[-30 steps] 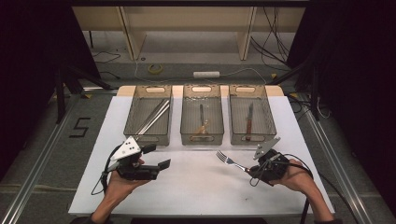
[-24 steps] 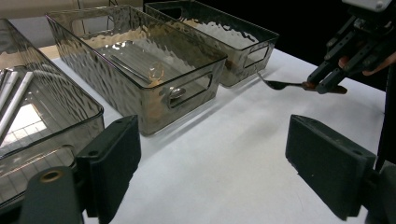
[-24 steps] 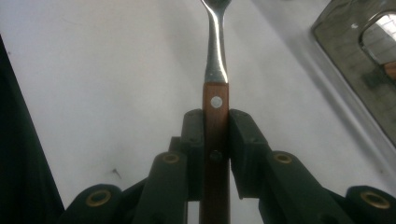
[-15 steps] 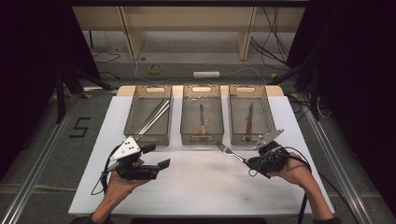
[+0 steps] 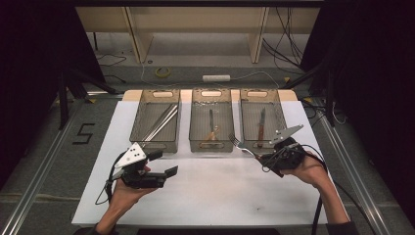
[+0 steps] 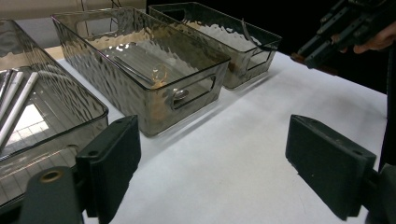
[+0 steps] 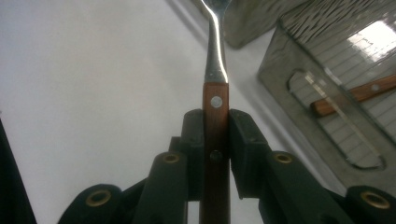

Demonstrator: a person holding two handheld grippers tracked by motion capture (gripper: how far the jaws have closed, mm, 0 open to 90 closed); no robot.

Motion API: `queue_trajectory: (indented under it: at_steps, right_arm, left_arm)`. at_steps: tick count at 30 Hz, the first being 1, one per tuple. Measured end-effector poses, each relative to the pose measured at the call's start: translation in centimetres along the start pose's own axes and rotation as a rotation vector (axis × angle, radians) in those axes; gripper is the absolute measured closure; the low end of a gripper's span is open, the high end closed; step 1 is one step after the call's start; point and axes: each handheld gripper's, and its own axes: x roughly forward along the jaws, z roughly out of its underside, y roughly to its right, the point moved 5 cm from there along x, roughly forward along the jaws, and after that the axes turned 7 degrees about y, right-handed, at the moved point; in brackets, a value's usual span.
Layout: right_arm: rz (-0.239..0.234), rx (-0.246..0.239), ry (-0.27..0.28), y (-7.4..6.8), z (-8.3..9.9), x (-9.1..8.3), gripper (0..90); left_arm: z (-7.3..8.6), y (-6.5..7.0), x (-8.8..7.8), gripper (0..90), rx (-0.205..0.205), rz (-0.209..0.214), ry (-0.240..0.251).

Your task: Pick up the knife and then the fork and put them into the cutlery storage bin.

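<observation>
My right gripper (image 5: 265, 159) is shut on the wooden handle of a fork (image 5: 242, 146), held above the white table just in front of the right bin (image 5: 243, 117). The tines point toward the gap between the middle and right bins. In the right gripper view the handle (image 7: 215, 116) stands clamped between both pads, and the steel neck runs up out of the frame. My left gripper (image 5: 164, 163) hovers over the table's left front, open and holding nothing. Its two black pads (image 6: 109, 158) stand wide apart, facing the bins.
Three clear smoky bins stand in a row at the table's far side. The left bin (image 5: 156, 145) holds silver rods (image 5: 161, 122), the middle bin (image 5: 211, 145) a wood-handled utensil (image 5: 212, 128), the right one a wood-handled knife (image 5: 262, 127). White tabletop (image 5: 215, 196) spreads between the hands.
My right gripper has carried the fork away from the person and toward the bins. The left gripper has stayed still and open.
</observation>
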Motion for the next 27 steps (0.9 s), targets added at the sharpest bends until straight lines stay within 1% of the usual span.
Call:
queue_trajectory:
  at_steps: [5,9,12,18,19,21,22,23,27]
  right_arm:
    - [0.009,0.021,0.03,0.7,-1.2,-0.3,77.4]
    - [0.014,0.017,0.027,1.1,-1.8,-0.4,77.4]
    - [0.005,0.019,0.039,1.3,-2.3,-0.4,77.4]
    - [0.02,0.026,0.049,1.9,-3.1,-0.6,77.3]
    - [0.024,0.039,0.05,2.1,-3.3,-0.7,77.4]
    - [0.026,0.042,0.06,2.4,-3.6,-0.7,77.3]
    - [0.034,0.053,0.058,2.5,-3.8,-0.8,77.3]
    - [0.038,0.052,0.066,2.8,-4.0,-0.8,77.4]
    - [0.051,0.079,0.075,3.7,-4.5,-0.7,77.3]
  left_arm:
    - [0.0,0.0,0.0,17.7,-0.002,-0.001,0.001]
    - [0.0,-0.1,0.0,17.7,-0.001,-0.002,0.002]
    - [0.0,0.0,0.0,17.7,-0.002,-0.004,-0.001]
    - [0.0,-0.1,0.0,17.7,-0.004,-0.005,0.004]
    - [0.0,-0.1,0.0,17.7,-0.001,-0.005,0.001]
    - [0.0,-0.1,0.0,17.7,-0.002,-0.004,0.0]
    - [0.0,-0.1,0.0,17.7,-0.001,-0.004,0.001]
    - [0.0,-0.1,0.0,17.7,-0.002,-0.004,0.0]
    - [0.0,-0.1,0.0,17.6,-0.003,-0.005,0.003]
